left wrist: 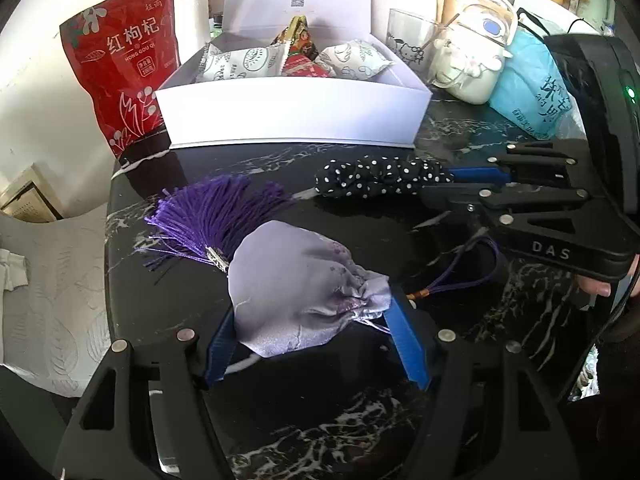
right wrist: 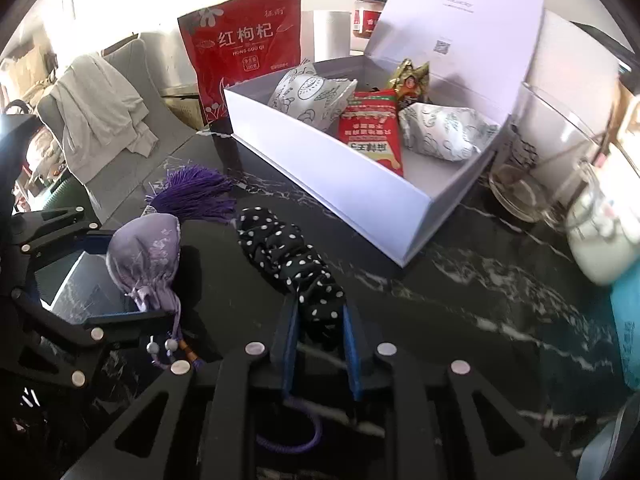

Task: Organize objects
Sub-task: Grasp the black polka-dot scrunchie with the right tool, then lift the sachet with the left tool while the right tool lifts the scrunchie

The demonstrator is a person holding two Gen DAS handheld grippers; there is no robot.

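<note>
A lavender sachet [left wrist: 296, 280] with a purple tassel [left wrist: 212, 212] lies on the black marble table [left wrist: 320, 420]. My left gripper [left wrist: 312, 304] has its blue fingers [left wrist: 218, 354] pressed against both sides of the pouch. The right wrist view shows the sachet [right wrist: 144, 256] inside the left gripper [right wrist: 140, 276] too. A black polka-dot scrunchie [right wrist: 284, 248] stretches toward the box, and my right gripper [right wrist: 320, 304] is shut on its near end. From the left wrist, the scrunchie [left wrist: 376, 178] and the right gripper [left wrist: 448, 182] sit at mid right. The sachet's cord loop [right wrist: 288, 440] runs under the right gripper.
An open white box [left wrist: 288, 120] with snack packets [right wrist: 372, 136] stands behind both objects, lid up. A red goji bag [left wrist: 120, 72] leans at its left. A glass [left wrist: 408, 40], a white mug [left wrist: 472, 68] and a blue packet [left wrist: 528, 80] crowd the right.
</note>
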